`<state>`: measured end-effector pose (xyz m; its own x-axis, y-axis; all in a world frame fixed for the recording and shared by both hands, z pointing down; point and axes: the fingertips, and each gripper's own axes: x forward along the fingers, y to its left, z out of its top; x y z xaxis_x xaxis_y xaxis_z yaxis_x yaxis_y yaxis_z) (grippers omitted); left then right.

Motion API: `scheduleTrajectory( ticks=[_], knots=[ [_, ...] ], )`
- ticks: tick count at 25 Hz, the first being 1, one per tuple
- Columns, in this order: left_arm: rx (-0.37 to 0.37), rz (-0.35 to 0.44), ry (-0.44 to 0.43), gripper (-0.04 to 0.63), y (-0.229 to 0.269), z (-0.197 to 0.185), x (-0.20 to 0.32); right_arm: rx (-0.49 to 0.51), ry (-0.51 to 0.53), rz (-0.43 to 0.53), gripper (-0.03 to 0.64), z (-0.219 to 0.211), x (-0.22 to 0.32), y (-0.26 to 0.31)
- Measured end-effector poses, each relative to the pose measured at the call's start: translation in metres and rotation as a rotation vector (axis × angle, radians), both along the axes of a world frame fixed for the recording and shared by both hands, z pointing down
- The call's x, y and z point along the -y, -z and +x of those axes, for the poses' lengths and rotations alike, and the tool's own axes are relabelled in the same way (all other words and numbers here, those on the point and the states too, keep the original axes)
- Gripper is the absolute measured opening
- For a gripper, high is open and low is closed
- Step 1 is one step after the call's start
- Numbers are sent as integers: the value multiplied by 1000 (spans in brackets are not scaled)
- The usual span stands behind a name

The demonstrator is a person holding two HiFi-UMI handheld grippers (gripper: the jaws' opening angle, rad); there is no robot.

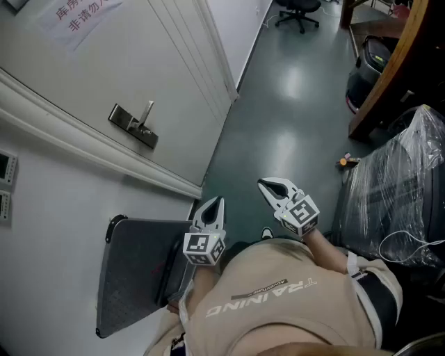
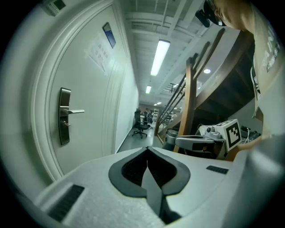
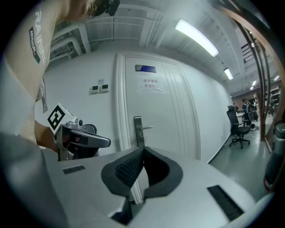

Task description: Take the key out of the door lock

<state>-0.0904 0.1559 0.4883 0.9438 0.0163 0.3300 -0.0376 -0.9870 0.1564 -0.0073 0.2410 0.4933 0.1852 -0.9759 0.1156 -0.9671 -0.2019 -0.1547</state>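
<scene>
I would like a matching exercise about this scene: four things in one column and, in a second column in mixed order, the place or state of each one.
Column 1
1. door handle
2. office chair
3. paper notice
4. left gripper

Column 2
A. jaws together, nothing between them
B. stuck on the door, with red print
C. far away on the green floor
D. silver, on a metal plate

Pairs: 1-D, 2-C, 3-B, 4-A

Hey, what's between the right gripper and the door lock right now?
Nothing: the right gripper view shows only open air between the right gripper and the lock plate.
</scene>
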Motion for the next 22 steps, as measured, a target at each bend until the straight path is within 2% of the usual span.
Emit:
scheduleTrajectory(
  ticks=[6,15,18,22],
  knots=[
    [14,-7,53,6,-9,-7,20,-2,47,-9,14,4,22,0],
    [50,-20,45,6,-20,-5,17,-18,48,-45,14,4,25,-13],
    [57,-3,49,6,-14,-2,20,22,58,-65,14,1,25,-22],
    [65,-15,78,6,-19,1,34,156,103,-33,15,-1,39,-36]
  ],
)
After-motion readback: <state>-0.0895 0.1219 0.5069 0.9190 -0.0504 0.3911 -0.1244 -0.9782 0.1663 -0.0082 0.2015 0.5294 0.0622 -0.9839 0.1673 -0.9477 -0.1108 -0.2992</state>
